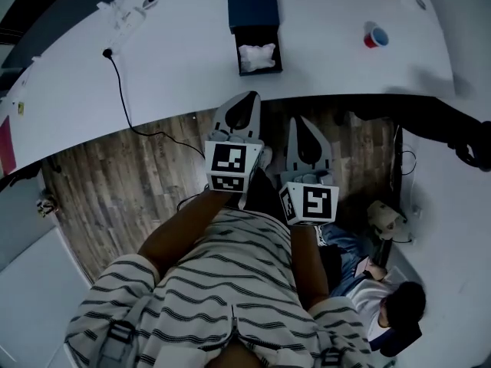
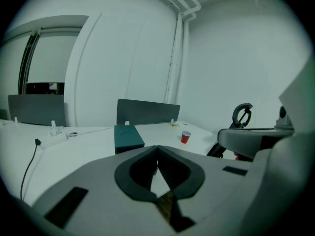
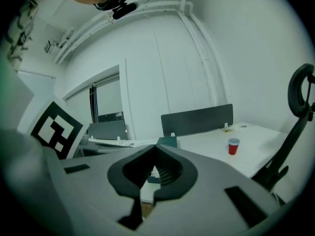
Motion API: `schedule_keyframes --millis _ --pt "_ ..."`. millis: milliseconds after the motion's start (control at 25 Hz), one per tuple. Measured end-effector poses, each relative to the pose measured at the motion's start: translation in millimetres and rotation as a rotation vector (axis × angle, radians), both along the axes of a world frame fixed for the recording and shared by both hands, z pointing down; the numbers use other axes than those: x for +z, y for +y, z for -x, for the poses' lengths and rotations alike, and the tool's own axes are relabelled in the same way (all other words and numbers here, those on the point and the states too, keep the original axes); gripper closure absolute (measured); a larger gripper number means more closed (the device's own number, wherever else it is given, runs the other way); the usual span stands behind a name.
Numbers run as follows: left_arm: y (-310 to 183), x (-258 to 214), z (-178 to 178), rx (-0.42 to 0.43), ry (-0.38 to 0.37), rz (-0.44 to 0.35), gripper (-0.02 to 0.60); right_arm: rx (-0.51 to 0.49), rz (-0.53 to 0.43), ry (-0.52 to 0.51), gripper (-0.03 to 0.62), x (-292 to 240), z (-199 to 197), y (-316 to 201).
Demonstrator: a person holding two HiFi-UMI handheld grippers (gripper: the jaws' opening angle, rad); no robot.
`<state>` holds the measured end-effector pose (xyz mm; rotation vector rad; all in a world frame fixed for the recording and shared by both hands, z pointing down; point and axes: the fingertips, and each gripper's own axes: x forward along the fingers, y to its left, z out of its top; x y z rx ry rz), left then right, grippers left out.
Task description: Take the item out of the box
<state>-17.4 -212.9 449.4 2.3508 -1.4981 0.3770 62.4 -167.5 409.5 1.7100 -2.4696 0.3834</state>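
Observation:
A dark blue box [image 1: 252,2] lies on the white table [image 1: 176,67], its open end towards me, with a white crumpled item [image 1: 256,56] inside. Both grippers hang below the table's near edge, over the wooden floor and apart from the box. My left gripper [image 1: 251,96] is shut and holds nothing, and its tip comes nearest to the table edge. To its right and a little lower, my right gripper [image 1: 302,119] is shut and holds nothing too. In the left gripper view the box [image 2: 127,137] shows beyond the left gripper [image 2: 157,147]. The right gripper [image 3: 157,144] partly hides the box [image 3: 168,141].
A red cup [image 1: 375,36] stands on the table to the right of the box. A black cable [image 1: 122,90] runs over the table's left part to the floor. An office chair [image 1: 469,145] stands at the right. A seated person [image 1: 393,307] is at lower right.

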Motion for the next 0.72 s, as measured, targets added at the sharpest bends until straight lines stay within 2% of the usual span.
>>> schedule_keyframes --millis 440,720 --pt "-42.3 45.8 -3.5 -0.07 -0.033 0.096 0.557 -0.02 0.054 -0.007 0.576 33.3 -7.6 -21.0" --pt "-58.5 65.4 -7.9 -0.082 -0.027 0.135 0.555 -0.031 0.069 -0.007 0.576 45.3 -8.7 -27.1"
